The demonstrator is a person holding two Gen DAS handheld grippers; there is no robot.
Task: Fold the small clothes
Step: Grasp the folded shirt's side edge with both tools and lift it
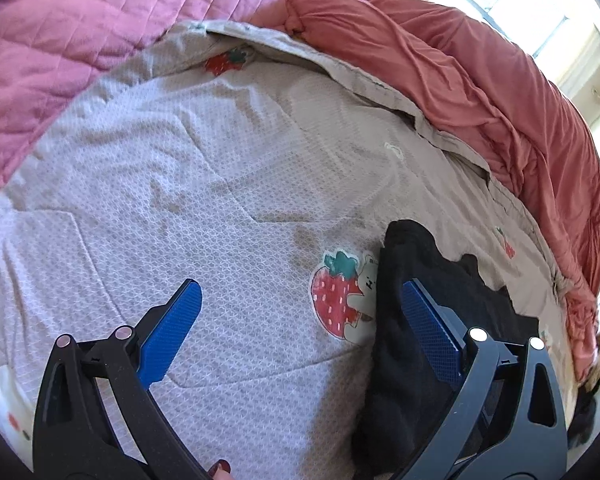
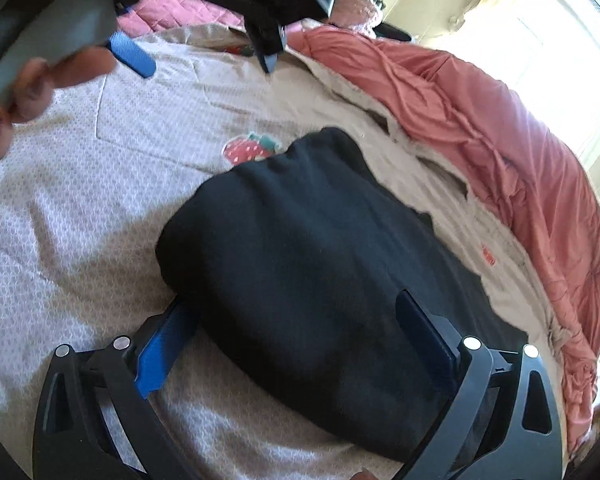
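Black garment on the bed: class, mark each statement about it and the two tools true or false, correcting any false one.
1. The black garment lies on a bedspread printed with strawberries. True.
2. The left tool is clamped shut on the garment. False: its jaws are wide open, holding nothing.
3. The right tool has its jaws spread on either side of the garment. True.
4. The bunched quilt beyond the garment is green. False: it is coral red.
5. The garment hangs in the air. False: it rests on the bedspread.

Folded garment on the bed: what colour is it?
Plain black, with no visible print. The folded garment shows best in the right wrist view, lying between the open right gripper fingers.
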